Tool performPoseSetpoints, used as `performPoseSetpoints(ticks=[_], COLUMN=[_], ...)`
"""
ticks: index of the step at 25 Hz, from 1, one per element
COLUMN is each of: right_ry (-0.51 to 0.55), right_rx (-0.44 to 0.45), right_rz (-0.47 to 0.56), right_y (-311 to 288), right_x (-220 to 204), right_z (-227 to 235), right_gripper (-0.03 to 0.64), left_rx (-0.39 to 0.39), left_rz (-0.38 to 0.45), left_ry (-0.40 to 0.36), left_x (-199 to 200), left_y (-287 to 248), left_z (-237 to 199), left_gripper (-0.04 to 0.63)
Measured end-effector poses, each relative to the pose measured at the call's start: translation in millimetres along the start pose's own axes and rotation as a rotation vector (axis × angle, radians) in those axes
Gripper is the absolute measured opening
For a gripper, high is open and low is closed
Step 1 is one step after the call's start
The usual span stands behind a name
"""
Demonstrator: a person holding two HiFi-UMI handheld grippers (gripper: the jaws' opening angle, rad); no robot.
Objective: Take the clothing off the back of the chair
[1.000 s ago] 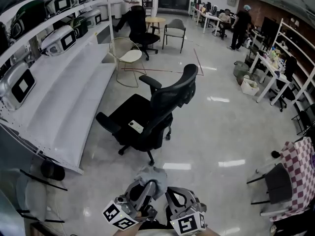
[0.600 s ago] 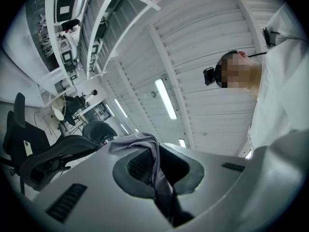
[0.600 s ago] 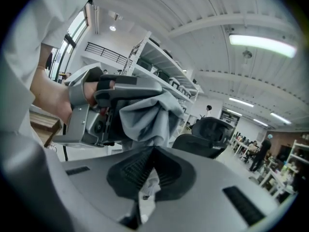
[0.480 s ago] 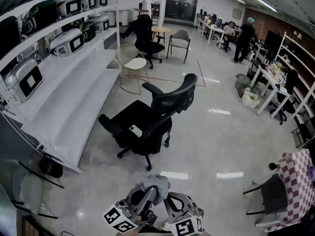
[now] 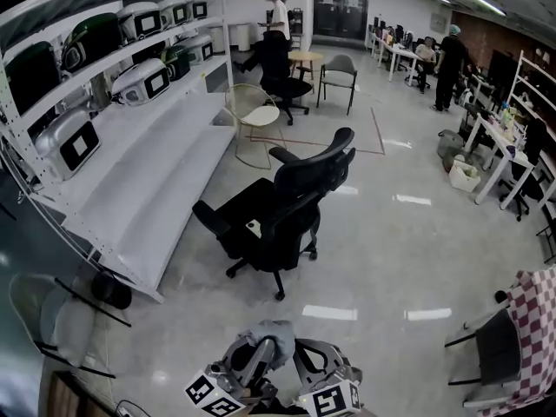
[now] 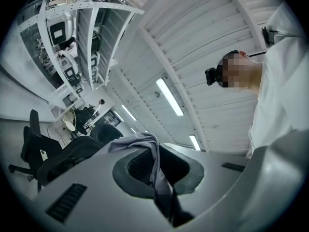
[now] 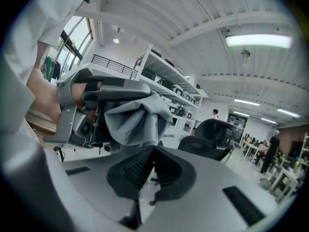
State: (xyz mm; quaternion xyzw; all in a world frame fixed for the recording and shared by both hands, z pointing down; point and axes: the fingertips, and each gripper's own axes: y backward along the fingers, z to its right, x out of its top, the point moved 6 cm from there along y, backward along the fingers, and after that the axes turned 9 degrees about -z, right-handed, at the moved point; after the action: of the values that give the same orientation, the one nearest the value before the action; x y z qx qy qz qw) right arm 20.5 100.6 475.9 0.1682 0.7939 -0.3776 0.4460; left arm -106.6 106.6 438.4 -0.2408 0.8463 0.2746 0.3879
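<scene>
Glossy floor [image 5: 417, 233] is flanked by white shelving [image 5: 148, 189] along its left edge; a black chair [image 5: 278, 215] is seen mid-floor. Grey clothing [image 5: 269, 333] is held near the floor's near edge, well apart from the chair, pinched in the closed left gripper [image 6: 153, 153]. The right gripper [image 7: 154, 151] is seen with jaws drawn together just under the cloth.

You have no words, numbers or brand names to read here. The left cube [image 5: 211, 393] on your left claw [image 5: 266, 344] and the right cube [image 5: 330, 400] on your right claw [image 5: 301, 354] carry only black-and-white square markers, no letters. The white machines [image 5: 148, 81] on the shelf [image 5: 130, 189] show dark screens with nothing legible. The pale tag [image 5: 254, 228] on the chair [image 5: 295, 181] seat is too small for you to read.
</scene>
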Motion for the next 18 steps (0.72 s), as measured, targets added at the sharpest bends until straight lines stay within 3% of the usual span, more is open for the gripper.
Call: performPoseSetpoints(ticks=[18], right_ry=[0.0], right_rx=[-0.104], right_rz=[-0.015], right_y=[-10], right_x=[27], right_z=[1], right_gripper=[0.017], left_rx=[-0.062], left_rz=[-0.029], left_ry=[-0.002], left_x=[27], left_y=[1], left_z=[-24], left_gripper=[0.026])
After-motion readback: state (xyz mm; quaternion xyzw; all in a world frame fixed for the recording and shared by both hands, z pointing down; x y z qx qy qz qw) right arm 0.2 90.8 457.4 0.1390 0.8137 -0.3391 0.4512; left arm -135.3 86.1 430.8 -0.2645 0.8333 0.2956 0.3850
